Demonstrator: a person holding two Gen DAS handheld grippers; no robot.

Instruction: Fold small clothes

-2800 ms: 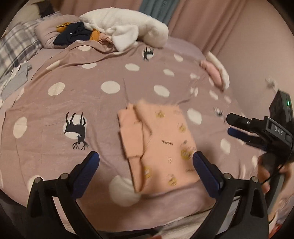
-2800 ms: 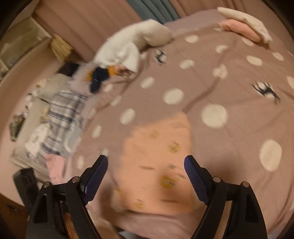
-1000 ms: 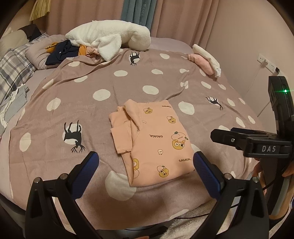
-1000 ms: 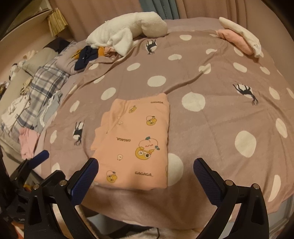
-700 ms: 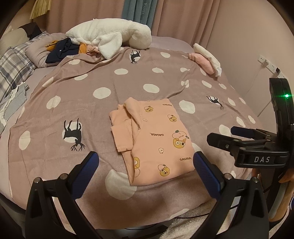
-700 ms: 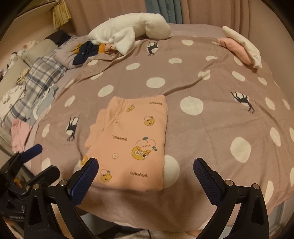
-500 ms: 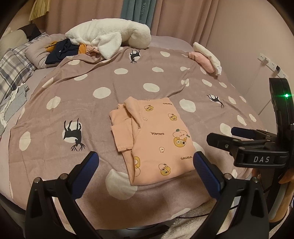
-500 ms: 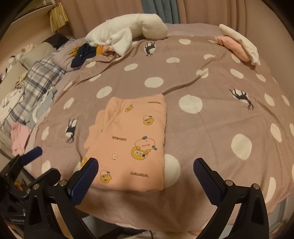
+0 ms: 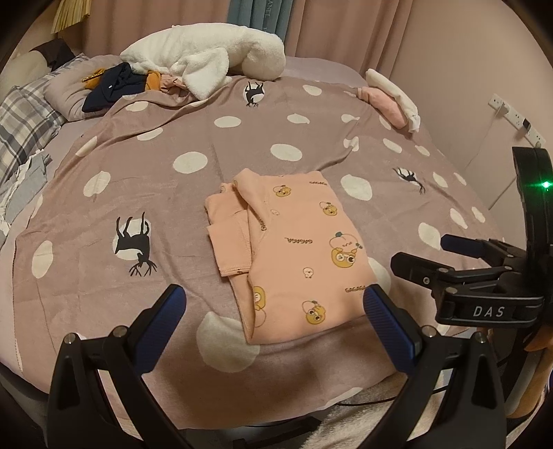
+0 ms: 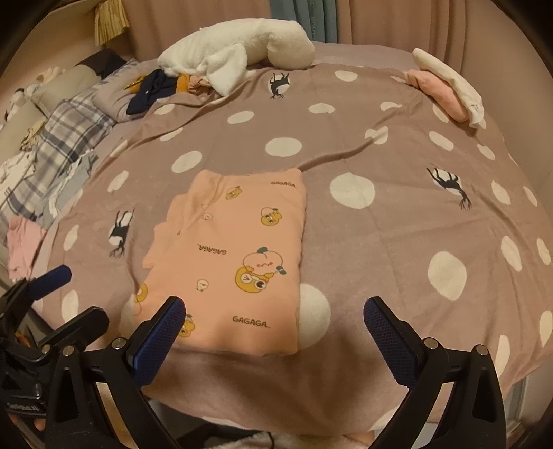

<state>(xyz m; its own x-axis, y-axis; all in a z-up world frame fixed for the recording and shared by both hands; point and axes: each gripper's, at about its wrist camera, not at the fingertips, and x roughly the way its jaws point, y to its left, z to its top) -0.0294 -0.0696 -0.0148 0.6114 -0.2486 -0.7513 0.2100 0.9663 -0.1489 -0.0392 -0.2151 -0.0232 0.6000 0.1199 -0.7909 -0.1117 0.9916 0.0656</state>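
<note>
**Folding the peach top: grippers poised, nothing held**

Lying flat on the polka-dot bedspread (image 10: 397, 221) near its front edge, the peach printed top (image 10: 238, 255) is already doubled lengthwise, one sleeve (image 9: 230, 241) poking out at its left side. Just short of the top's near hem, the left gripper (image 9: 273, 311) and right gripper (image 10: 274, 326) both hang with fingers spread wide, empty. A sound next fold would likely tuck that sleeve in first, then pinch both hem corners evenly and carry them toward the collar, keeping edges aligned.

Dim room: pink curtains (image 9: 345, 31) behind a bed with dotted mauve blanket (image 9: 193, 138)
</note>
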